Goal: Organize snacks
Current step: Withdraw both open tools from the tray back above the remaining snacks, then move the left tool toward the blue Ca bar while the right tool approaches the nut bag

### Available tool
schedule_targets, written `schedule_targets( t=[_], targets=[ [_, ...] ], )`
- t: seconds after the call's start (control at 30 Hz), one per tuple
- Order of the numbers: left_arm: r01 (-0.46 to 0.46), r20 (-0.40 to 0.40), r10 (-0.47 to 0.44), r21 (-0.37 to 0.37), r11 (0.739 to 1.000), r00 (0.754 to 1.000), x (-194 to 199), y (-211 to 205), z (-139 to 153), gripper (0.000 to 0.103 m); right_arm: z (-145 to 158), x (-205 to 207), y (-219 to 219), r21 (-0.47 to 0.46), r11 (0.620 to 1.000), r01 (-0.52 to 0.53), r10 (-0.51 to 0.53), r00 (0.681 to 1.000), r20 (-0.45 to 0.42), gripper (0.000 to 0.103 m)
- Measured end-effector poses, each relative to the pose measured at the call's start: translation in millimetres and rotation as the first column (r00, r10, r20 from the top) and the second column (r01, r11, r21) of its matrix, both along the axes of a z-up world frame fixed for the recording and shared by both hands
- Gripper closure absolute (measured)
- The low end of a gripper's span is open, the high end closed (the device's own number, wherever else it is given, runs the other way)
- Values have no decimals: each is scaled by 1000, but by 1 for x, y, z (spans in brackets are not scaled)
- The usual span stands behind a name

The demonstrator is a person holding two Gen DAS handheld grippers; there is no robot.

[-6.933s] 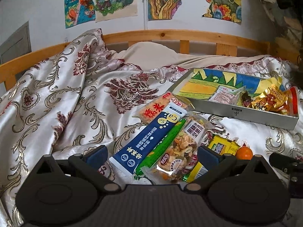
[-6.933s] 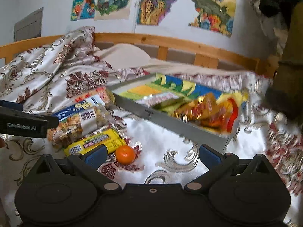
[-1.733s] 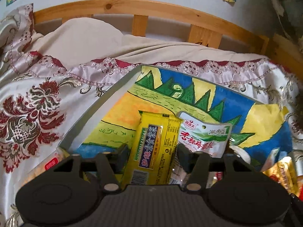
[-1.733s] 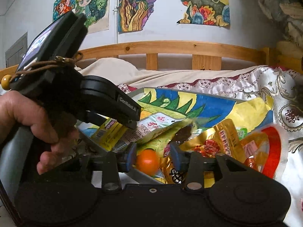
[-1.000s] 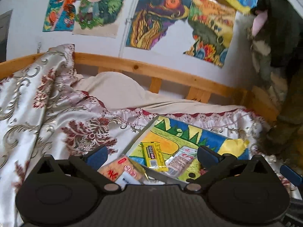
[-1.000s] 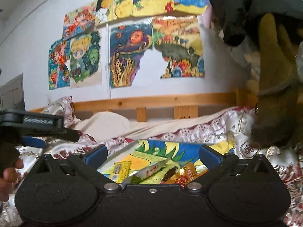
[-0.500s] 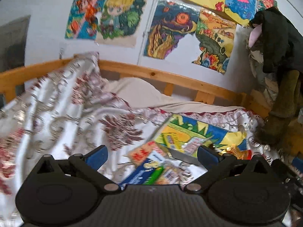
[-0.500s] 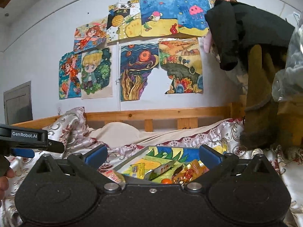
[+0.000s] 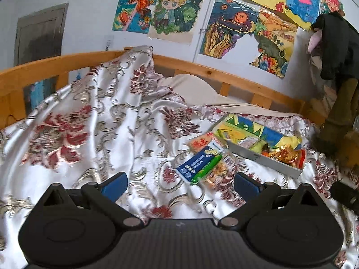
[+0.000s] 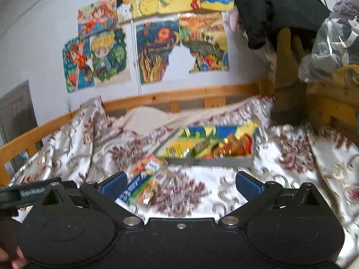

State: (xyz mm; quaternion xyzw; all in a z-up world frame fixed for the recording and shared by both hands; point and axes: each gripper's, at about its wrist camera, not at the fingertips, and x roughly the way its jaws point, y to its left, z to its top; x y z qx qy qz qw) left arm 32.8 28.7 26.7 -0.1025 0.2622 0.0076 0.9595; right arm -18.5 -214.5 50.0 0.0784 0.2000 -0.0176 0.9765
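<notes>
Bedspread [image 9: 116, 121]: snack packets [image 9: 203, 161] beside tray [image 9: 276, 164].

Ahead of left gripper [image 9: 179, 182]: open bedspread [image 9: 94, 139]. Ahead-right: loose snack packets [image 9: 203, 159], then snack box [image 9: 264, 157]. Beyond: wooden bed rail [image 9: 242, 83]. Far right: hanging clothes [image 9: 336, 51].

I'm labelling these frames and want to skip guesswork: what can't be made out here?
- Snack packets on the bedspread: print too small in the left wrist view, motion-blurred in the right.
- Tray contents: near wall hides the lower items; the right wrist view smears them.
- Person's hand: cut off by the right wrist view's corner.
</notes>
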Motion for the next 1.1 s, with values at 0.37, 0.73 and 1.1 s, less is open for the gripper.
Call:
schedule_targets(
  t=[0.37,0.73,1.1],
  targets=[
    [-31,-43,30,-20,999,999,-11,19,22,1,47,-16,25,34,999,41,-37,993,-109,1],
    [-17,-27,20,109,994,999,46,9,52,1,98,50,39,-36,994,106,-111,977,-184,1],
    [179,-84,-163,241,954,983,136,-6,50,0,143,143,55,-295,948,-116,-14,914,-404,1]
  ],
)
